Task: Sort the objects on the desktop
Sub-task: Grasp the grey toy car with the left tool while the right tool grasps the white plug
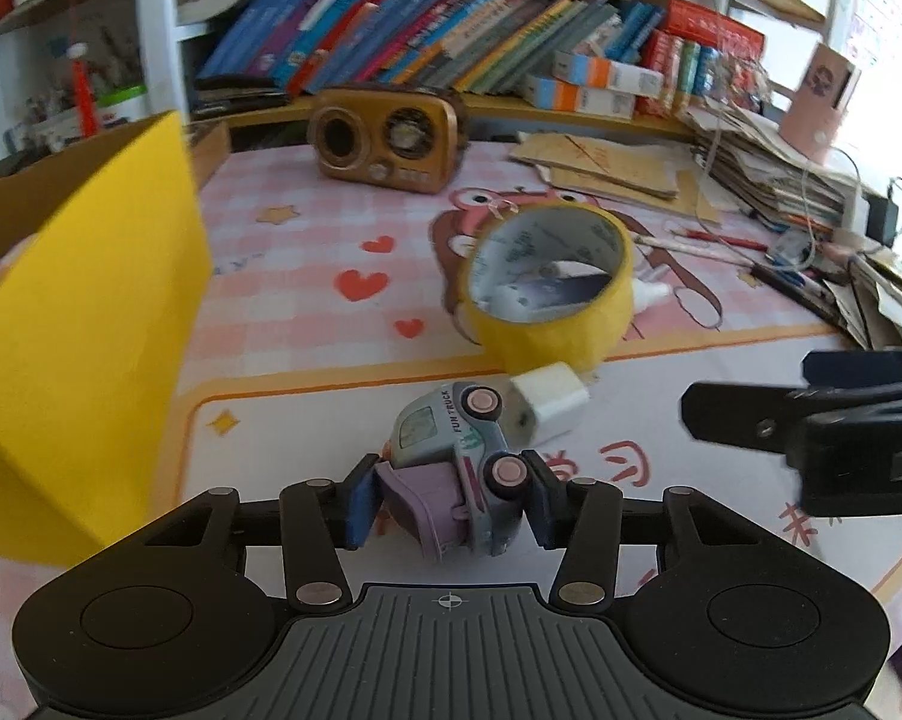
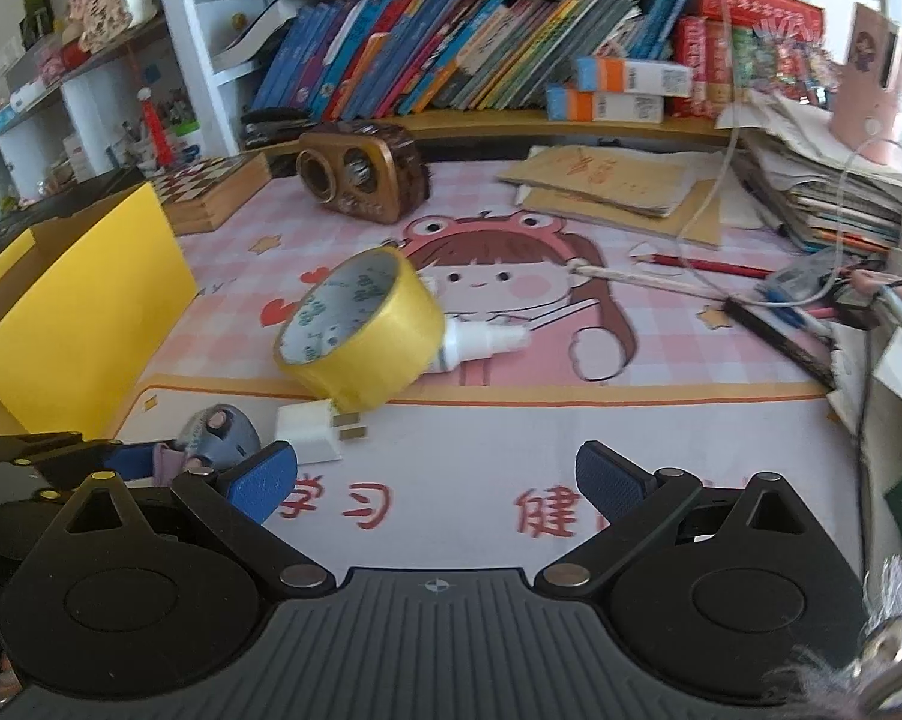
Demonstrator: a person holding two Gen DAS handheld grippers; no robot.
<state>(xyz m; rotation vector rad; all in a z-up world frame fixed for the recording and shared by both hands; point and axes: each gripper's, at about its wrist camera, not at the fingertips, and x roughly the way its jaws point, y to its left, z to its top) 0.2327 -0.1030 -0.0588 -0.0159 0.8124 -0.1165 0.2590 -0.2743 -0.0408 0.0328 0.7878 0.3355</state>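
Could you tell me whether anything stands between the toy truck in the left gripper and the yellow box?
Nothing visible does. The left gripper is shut on the toy truck, and the yellow box stands to its left with only bare mat between. The tape roll and white plug lie beyond the truck.

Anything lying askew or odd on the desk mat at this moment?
Yes. The toy truck lies on its side, wheels facing up, pinched between the left gripper fingers. The yellow tape roll sits tilted, propped on a white bottle, with a white plug against its lower edge. The right gripper is open, holding nothing.
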